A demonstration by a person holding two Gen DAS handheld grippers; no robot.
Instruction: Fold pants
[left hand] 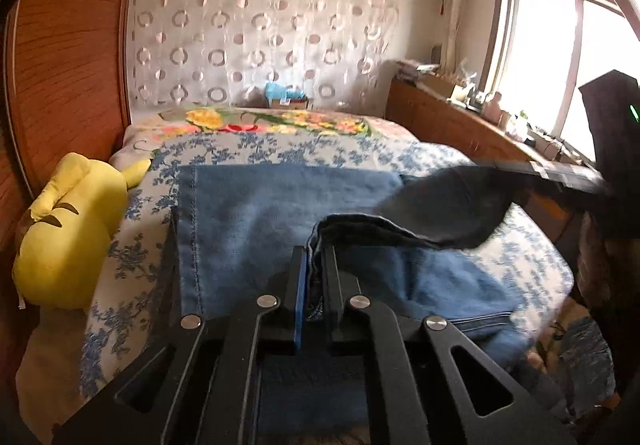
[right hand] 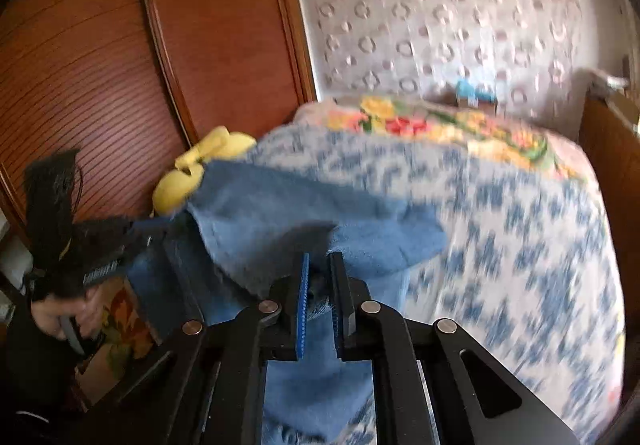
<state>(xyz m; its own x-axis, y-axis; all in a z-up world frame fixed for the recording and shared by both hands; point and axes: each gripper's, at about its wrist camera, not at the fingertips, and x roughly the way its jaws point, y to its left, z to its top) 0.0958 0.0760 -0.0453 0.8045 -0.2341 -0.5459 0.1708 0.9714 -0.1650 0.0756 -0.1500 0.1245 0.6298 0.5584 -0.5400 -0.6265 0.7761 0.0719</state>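
In the left wrist view, one pair of blue denim jeans [left hand: 256,213] is seen spread across the blue-floral bedspread [left hand: 132,245] of a single bed, one hemmed edge running down the left side. The left gripper [left hand: 313,265] is closed narrowly on a rolled edge of the jeans, the denim being pinched between its two fingers [left hand: 298,277]. To the right, a raised, darker flap of the same denim is carried by the right gripper [left hand: 560,175], whose black body shows against the window [left hand: 560,57] (its fingers are blurred here). One yellow plush toy [left hand: 68,233] lies at the bed's left edge against the wooden wardrobe [left hand: 68,57]. One flowered blanket [left hand: 280,121] is laid at the far end of the bed, with one small blue toy [left hand: 282,91] behind it, before a white curtain [left hand: 260,25] patterned with circles.

In the right wrist view (heavily motion-blurred), the right gripper [right hand: 320,277] is seen with its two fingers [right hand: 340,285] set narrowly on a fold of the jeans [right hand: 300,205], the cloth being lifted off the bedspread [right hand: 520,245]. The left gripper [right hand: 120,245] is shown at the left, held in one hand [right hand: 68,313] and gripping the other end of the lifted denim. The yellow plush toy [right hand: 200,169] is partly hidden behind the jeans, beside the wardrobe [right hand: 120,65].
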